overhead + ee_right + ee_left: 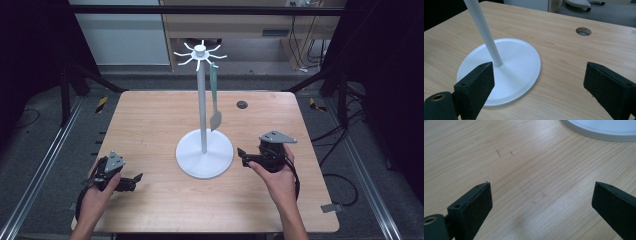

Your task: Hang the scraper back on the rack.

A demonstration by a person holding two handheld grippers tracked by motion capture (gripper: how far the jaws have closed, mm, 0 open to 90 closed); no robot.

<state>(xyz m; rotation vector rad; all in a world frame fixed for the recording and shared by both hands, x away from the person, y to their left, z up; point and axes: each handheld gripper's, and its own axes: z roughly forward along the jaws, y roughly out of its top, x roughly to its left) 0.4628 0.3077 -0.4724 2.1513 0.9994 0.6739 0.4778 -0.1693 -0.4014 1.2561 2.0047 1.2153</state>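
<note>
A tall white metal stand (203,145), with a round flat base and a thin pole topped by a ring of spoke-like hooks, rises from the middle of the light wooden table (150,120). A pale green spatula with a grey blade (214,95) hangs from one hook on the right side of the pole, its blade ending above the base without touching it.

The right gripper (242,154) hovers just beside the base's right edge, its jaws spread wide with nothing between them; in the right gripper view (537,82) the pole and base lie directly ahead.

The left gripper (134,181) sits low near the table's front left, well apart from the stand, jaws likewise wide apart and empty (541,202).

A small round cable hole (242,104) lies in the tabletop behind the spatula.
</note>
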